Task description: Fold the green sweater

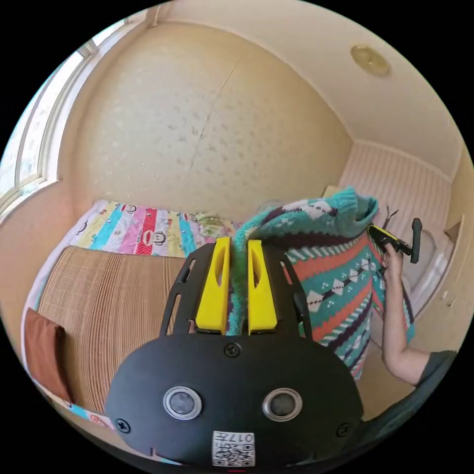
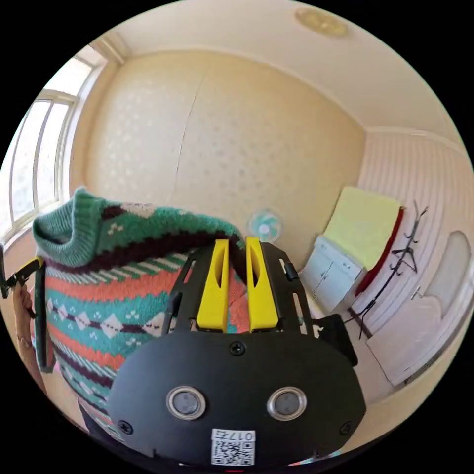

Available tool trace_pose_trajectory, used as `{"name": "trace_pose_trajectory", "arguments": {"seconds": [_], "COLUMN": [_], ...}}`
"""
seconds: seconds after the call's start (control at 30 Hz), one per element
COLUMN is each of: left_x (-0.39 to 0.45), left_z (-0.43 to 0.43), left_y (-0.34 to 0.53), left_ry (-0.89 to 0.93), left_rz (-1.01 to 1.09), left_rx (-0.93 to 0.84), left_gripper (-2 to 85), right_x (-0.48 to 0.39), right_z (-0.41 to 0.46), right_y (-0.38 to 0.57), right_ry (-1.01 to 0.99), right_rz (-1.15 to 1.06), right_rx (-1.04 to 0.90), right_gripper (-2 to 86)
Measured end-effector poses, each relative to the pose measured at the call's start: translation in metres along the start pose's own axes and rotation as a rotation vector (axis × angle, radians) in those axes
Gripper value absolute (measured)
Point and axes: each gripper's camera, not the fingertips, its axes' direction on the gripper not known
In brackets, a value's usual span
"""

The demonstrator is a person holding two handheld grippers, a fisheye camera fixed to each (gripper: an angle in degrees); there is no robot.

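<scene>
Your left gripper (image 1: 238, 247) has its jaws pinched on one shoulder of the green sweater (image 1: 335, 276), held up above the bed (image 1: 123, 281). Your right gripper (image 2: 237, 247) clamps the other shoulder, so the sweater hangs between both grippers, collar on top.

In the left gripper view the left claw (image 1: 238, 247) covers the sweater's (image 1: 340, 276) near edge — the pinched knit is hidden between the jaws. At lower right the person's arm (image 1: 395, 326) is cut off by the frame's rim. In the right gripper view, the sweater's (image 2: 113, 276) bottom hem falls behind the camera housing.
</scene>
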Motion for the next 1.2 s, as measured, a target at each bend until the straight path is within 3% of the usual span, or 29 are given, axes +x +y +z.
{"name": "trace_pose_trajectory", "arguments": {"seconds": [0.07, 0.1, 0.23, 0.3, 0.47, 0.5, 0.6, 0.77, 1.0, 1.2], "left_x": [-0.047, -0.055, -0.045, -0.029, -0.002, -0.001, 0.024, 0.073, 0.100, 0.110], "left_z": [0.094, 0.109, 0.173, 0.203, 0.255, 0.257, 0.241, 0.220, 0.191, 0.171], "left_y": [-0.002, 0.007, 0.103, 0.151, 0.264, 0.274, 0.299, 0.325, 0.343, 0.348], "left_ry": [-0.138, -0.155, -0.163, -0.173, -0.266, -0.278, -0.357, -0.430, -0.363, -0.342], "left_rz": [-0.147, -0.171, -0.106, -0.048, -0.012, -0.019, 0.027, 0.040, -0.032, -0.016], "left_rx": [-0.270, -0.315, -0.427, -0.523, -0.733, -0.747, -0.644, -0.645, -0.650, -0.657], "left_gripper": [10.1, 10.6, 12.0, 11.9, 11.4, 11.3, 10.4, 8.3, 8.0, 8.0], "right_x": [0.001, -0.008, -0.068, -0.114, -0.159, -0.156, -0.149, -0.115, -0.073, -0.025], "right_z": [0.109, 0.150, 0.212, 0.250, 0.276, 0.252, 0.217, 0.193, 0.166, 0.146], "right_y": [0.018, 0.046, 0.154, 0.226, 0.352, 0.375, 0.416, 0.436, 0.464, 0.478], "right_ry": [-0.132, -0.137, -0.198, -0.292, -0.370, -0.329, -0.238, -0.231, -0.115, -0.150], "right_rz": [-0.008, -0.028, -0.207, -0.297, -0.323, -0.334, -0.399, -0.422, -0.533, -0.427], "right_rx": [-0.252, -0.325, -0.376, -0.504, -0.687, -0.540, -0.456, -0.499, -0.512, -0.519], "right_gripper": [7.7, 7.7, 8.3, 8.7, 9.2, 9.0, 8.0, 7.5, 7.0, 6.8]}}
